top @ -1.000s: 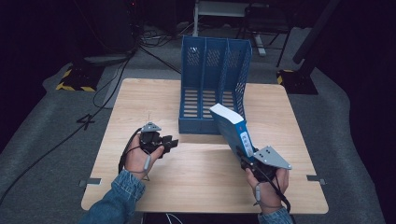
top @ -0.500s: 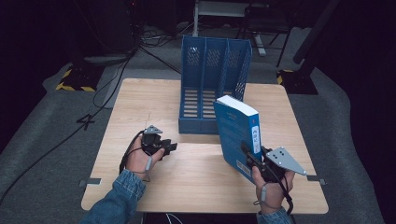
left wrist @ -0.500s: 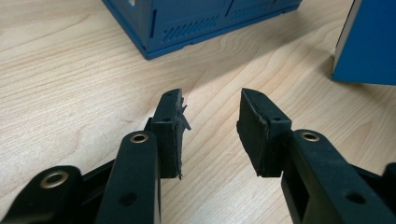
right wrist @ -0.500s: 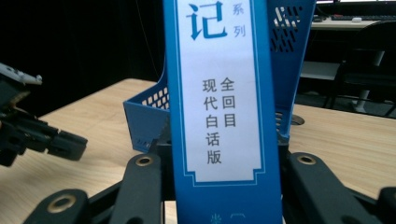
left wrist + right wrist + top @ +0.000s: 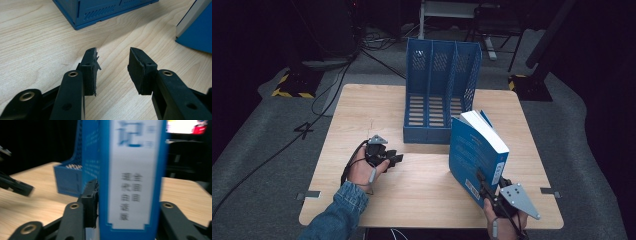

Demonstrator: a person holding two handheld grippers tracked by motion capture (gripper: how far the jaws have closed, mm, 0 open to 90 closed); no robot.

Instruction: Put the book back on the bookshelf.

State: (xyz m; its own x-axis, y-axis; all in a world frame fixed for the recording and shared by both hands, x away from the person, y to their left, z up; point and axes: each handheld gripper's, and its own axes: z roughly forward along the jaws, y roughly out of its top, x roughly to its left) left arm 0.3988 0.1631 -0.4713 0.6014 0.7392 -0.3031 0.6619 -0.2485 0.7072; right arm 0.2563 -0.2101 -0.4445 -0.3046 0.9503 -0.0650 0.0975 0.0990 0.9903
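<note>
A blue book point(image 5: 474, 150) stands upright over the right front of the table, its spine toward me. My right gripper point(image 5: 486, 186) is shut on its lower end. In the right gripper view the pads point(image 5: 90, 200) press the spine of the book point(image 5: 135, 175); the jaws have just been opening slightly with the book still between them. My left gripper point(image 5: 396, 159) rests low at the left middle of the table, open, with nothing between its pads point(image 5: 138, 70). The blue file rack point(image 5: 439, 100) stands at the back centre.
The wooden table point(image 5: 422, 200) has bare room between the two hands. The file rack's base point(image 5: 100, 10) lies just ahead of the left gripper, and the book's corner point(image 5: 197, 32) is off to its right. Cables and dark floor surround the table.
The right hand has drawn back toward the table's near edge and lowered. The book, earlier leaning close to the rack, now stands upright farther from it. The left hand has kept still.
</note>
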